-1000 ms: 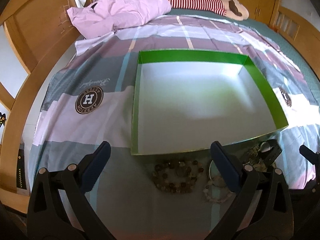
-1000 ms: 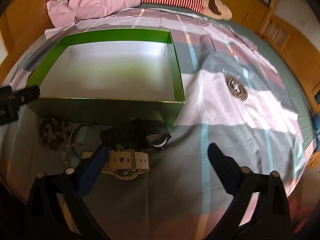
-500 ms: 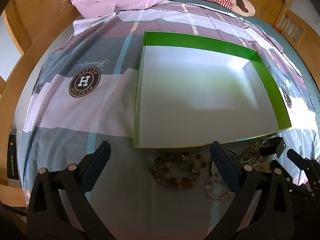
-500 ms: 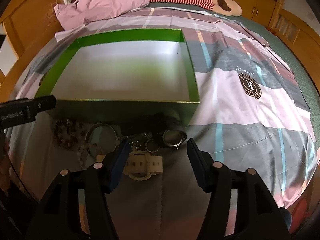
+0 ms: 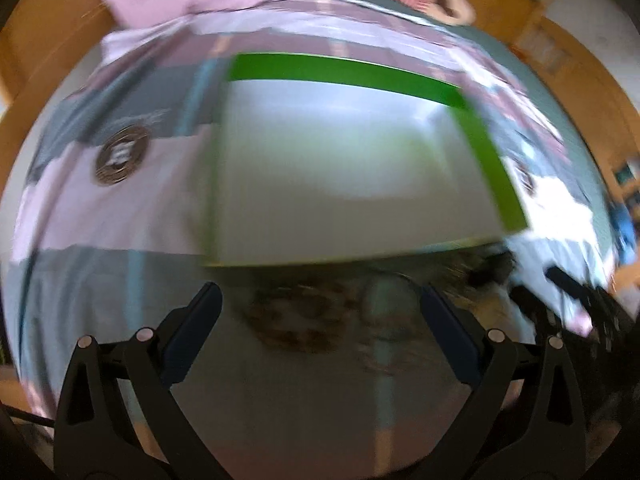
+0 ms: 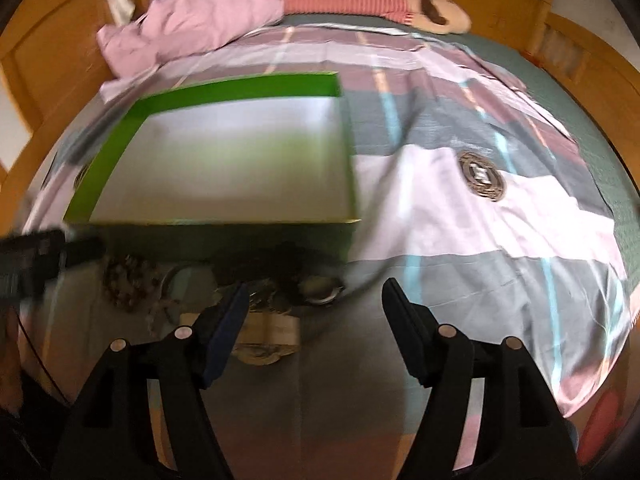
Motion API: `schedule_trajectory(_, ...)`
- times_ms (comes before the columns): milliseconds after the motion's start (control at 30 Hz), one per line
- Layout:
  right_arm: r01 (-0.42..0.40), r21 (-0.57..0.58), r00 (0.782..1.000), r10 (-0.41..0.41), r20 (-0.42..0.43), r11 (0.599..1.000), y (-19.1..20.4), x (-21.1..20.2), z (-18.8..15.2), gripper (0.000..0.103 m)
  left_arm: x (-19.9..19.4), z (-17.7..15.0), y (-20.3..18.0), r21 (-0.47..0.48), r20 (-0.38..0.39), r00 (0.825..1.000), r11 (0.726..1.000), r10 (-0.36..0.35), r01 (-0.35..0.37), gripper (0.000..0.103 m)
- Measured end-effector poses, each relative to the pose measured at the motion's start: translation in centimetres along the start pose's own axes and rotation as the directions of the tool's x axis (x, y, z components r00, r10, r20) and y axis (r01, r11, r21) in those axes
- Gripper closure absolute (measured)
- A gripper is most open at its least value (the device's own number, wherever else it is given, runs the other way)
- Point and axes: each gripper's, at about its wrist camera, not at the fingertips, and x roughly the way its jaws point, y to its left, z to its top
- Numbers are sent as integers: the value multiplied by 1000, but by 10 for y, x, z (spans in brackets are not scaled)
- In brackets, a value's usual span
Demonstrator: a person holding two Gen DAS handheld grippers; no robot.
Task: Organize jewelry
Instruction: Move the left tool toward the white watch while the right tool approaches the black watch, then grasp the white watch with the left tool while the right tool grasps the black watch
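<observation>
Nearest, we log our left claw [image 5: 320,312] gaping wide over a beaded bracelet [image 5: 308,320], gripping nothing. Our right claw [image 6: 314,300] is opening, empty, above a cream watch [image 6: 268,332] and black watch [image 6: 316,284]. Beyond on the bed: green box [image 6: 224,88].

R gripper [image 6: 312,304] jaws opening – watches [image 6: 280,300] below, untouched.

Left tool [image 5: 320,308] angled steeply down, jaws wide apart; right tool [image 6: 314,302] likewise tilted, jaws opening, gripping nothing.
</observation>
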Motion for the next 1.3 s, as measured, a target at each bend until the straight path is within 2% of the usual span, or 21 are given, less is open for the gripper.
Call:
schedule_trajectory(100,51,4,999,-51,-2,999,-13,-2,3,34,0,-7,-32,122,2,999,991,-47,47,5)
schedule_trajectory(233,86,23,996,-85,-26,996,-27,1,0,34,8,-20,-66,239,-14,998,969,-59,61,6)
schedule_trajectory(333,82,38,995,-80,-53,996,-33,7,-3,34,20,-25,-85,301,-30,999,952,-43,50,8)
schedule_trajectory(500,77,39,994,-74,-80,996,-33,14,-9,34,39,-27,-98,343,-52,999,939,-13,30,11)
schedule_trajectory(533,78,37,994,-75,-83,996,-34,15,-9,34,42,-28,-99,347,-54,998,938,-12,30,15)
schedule_trajectory(567,81,35,993,-78,-86,996,-33,16,-10,34,45,-28,-100,348,-58,998,937,-12,32,28)
schedule_trajectory(600,82,32,993,-79,-88,996,-32,16,-10,34,49,-27,-100,343,-69,997,939,-16,39,47)
schedule_trajectory(633,81,30,993,-78,-89,996,-31,17,-10,34,51,-28,-98,336,-79,997,941,-21,46,58)
schedule_trajectory(667,75,27,993,-72,-89,997,-30,19,-9,34,54,-27,-96,325,-94,995,944,-27,56,75)
schedule_trajectory(833,40,-24,997,-42,-67,999,-14,25,-1,34,49,-22,-77,249,-96,993,965,-63,86,80)
schedule_trajectory(900,34,-57,998,-37,-58,998,-5,29,2,35,44,-18,-68,226,-82,995,972,-55,72,81)
schedule_trajectory(967,28,-97,998,-33,-52,995,5,36,4,43,42,-15,-60,197,-80,995,977,-64,79,81)
schedule_trajectory(1033,7,-117,997,-16,-76,993,11,44,6,76,42,-13,-53,176,-79,995,981,-65,78,81)
schedule_trajectory(1067,-16,-111,996,5,-93,994,13,48,6,83,41,-13,-51,170,-79,995,982,-65,77,81)
schedule_trajectory(1133,-29,-106,997,21,-79,994,14,47,6,91,42,-12,-48,159,-79,995,984,-63,75,80)
schedule_trajectory(1300,-45,-97,996,38,-78,994,12,42,4,97,44,-9,-46,146,-78,994,986,-72,83,78)
